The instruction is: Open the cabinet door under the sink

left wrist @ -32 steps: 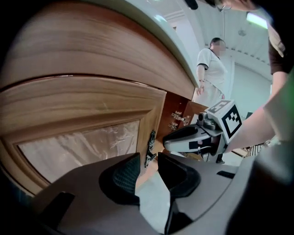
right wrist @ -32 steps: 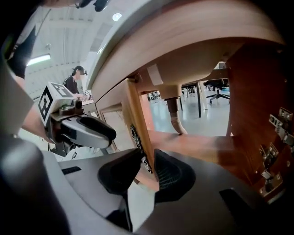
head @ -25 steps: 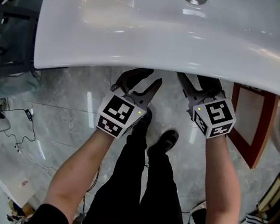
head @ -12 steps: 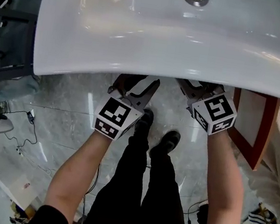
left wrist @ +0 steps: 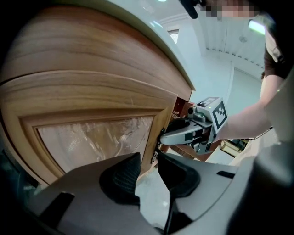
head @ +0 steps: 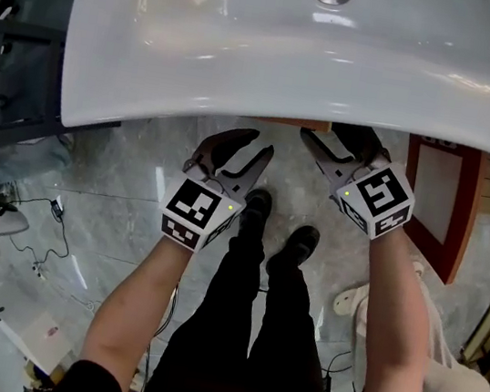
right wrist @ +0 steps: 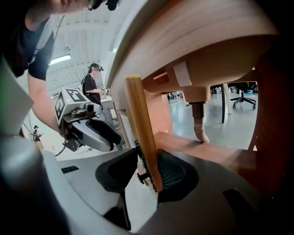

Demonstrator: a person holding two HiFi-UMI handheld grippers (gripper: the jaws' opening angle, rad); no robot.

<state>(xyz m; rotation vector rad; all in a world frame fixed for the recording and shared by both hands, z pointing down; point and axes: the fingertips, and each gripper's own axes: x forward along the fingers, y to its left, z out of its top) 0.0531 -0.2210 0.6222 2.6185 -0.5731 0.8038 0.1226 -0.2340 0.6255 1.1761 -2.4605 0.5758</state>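
Note:
A white sink (head: 246, 71) overhangs the wooden cabinet. The cabinet door (left wrist: 92, 133) has a frosted panel and stands slightly ajar; its free edge (right wrist: 140, 133) shows as a thin wood strip (head: 298, 122) under the sink rim. My right gripper (right wrist: 148, 160) has that edge between its jaws, which are closing. The inner pad lies against the wood and the outer pad stands off it. In the left gripper view the right gripper (left wrist: 163, 137) sits at the door's edge. My left gripper (head: 265, 141) hangs open and holds nothing, just in front of the door.
A second red-brown door (head: 442, 203) stands swung open at the right. A drain pipe (right wrist: 198, 119) hangs inside the cabinet. A dark rack (head: 14, 80) and cables (head: 41, 204) lie at the left. My shoes (head: 297, 243) stand below the sink; another person (head: 437, 378) is at lower right.
My right gripper went under the sink rim, then came back a little, and the door's wooden edge now shows below the rim. The left gripper has hardly moved.

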